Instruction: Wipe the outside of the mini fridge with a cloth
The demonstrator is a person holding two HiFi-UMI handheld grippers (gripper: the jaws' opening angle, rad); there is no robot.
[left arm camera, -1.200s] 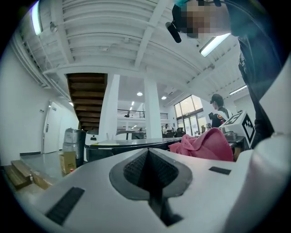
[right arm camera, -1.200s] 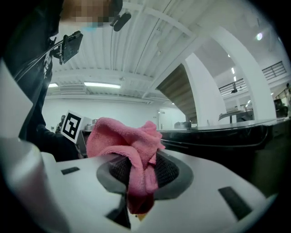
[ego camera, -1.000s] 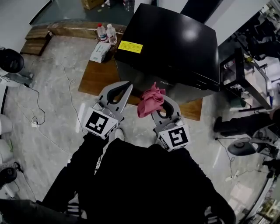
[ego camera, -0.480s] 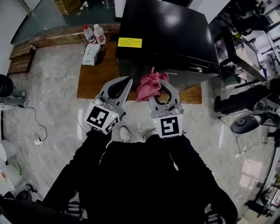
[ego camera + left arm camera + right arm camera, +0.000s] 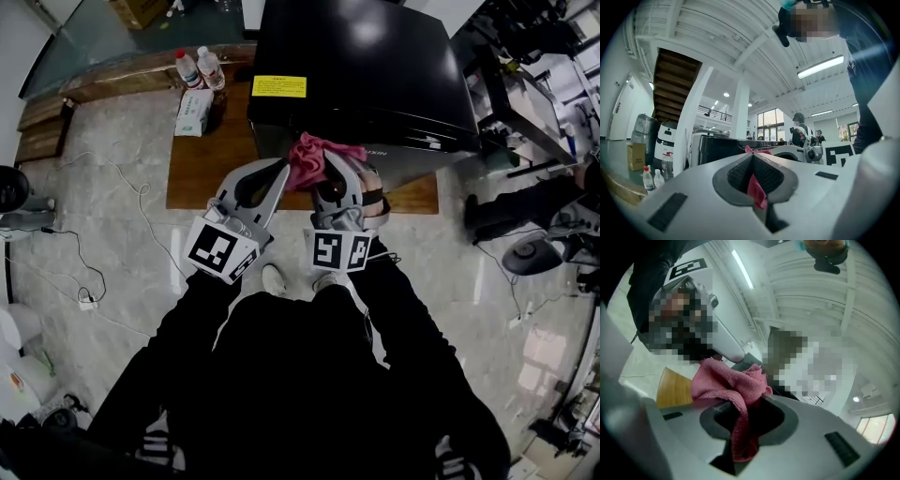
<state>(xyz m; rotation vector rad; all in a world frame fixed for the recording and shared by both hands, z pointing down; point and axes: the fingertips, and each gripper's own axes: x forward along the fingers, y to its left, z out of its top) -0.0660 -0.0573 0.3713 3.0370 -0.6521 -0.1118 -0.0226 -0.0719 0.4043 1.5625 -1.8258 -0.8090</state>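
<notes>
One pink cloth [image 5: 315, 150] bunches at both fingertips: the right gripper [image 5: 336, 161] is clamped on it, the left gripper [image 5: 280, 168] seemingly pinches a corner. One mini fridge [image 5: 366, 66] stands just beyond, and two bottles [image 5: 187, 67] stand well left.

cloth [image 5: 314, 155]: pink, bunched, at fridge's front upper edge | mini fridge [image 5: 366, 66]: black, glossy, upright, yellow label [image 5: 278, 87] on top

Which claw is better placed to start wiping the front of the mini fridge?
Right. The right claw grips the bulk of the pink cloth, bunched at the mini fridge front; the left claw pinches only a sliver.
</notes>
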